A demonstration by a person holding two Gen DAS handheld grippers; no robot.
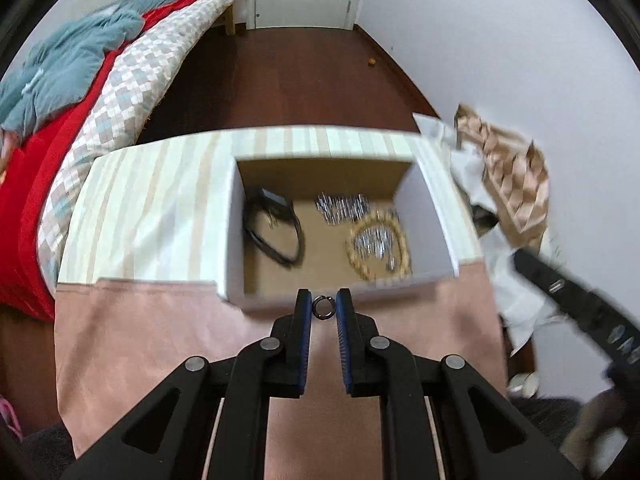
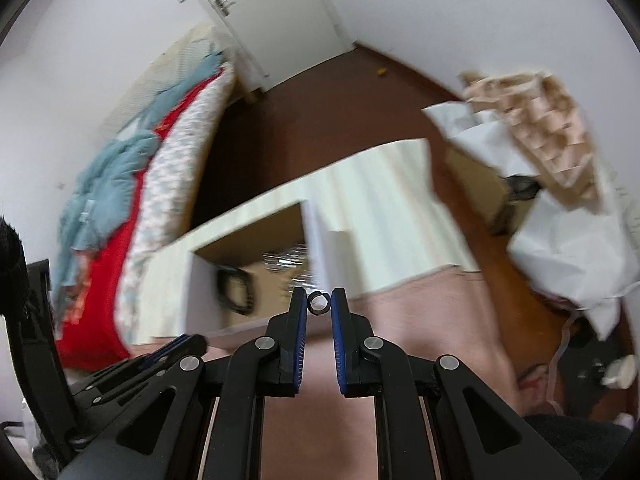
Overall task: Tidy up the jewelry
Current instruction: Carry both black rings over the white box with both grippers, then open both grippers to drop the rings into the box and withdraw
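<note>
An open cardboard box (image 1: 236, 240) stands on the table and holds a black band (image 1: 276, 232), silver pieces (image 1: 342, 208) and a gold bead bracelet (image 1: 378, 246). My left gripper (image 1: 324, 307) is shut on a small dark ring (image 1: 324, 306), just in front of the box's near wall. My right gripper (image 2: 319, 304) is shut on another small dark ring (image 2: 319, 304), held over the pink cloth (image 2: 400, 320) to the right of the box (image 2: 192, 292). The right gripper's body shows at the right edge of the left wrist view (image 1: 580, 304).
A striped cloth (image 1: 152, 208) and a pink cloth (image 1: 160, 340) cover the table. A bed (image 1: 80, 100) stands on the left. White paper and a patterned bag (image 1: 508, 176) lie on the right. Dark wooden floor (image 1: 288, 80) and a door lie behind.
</note>
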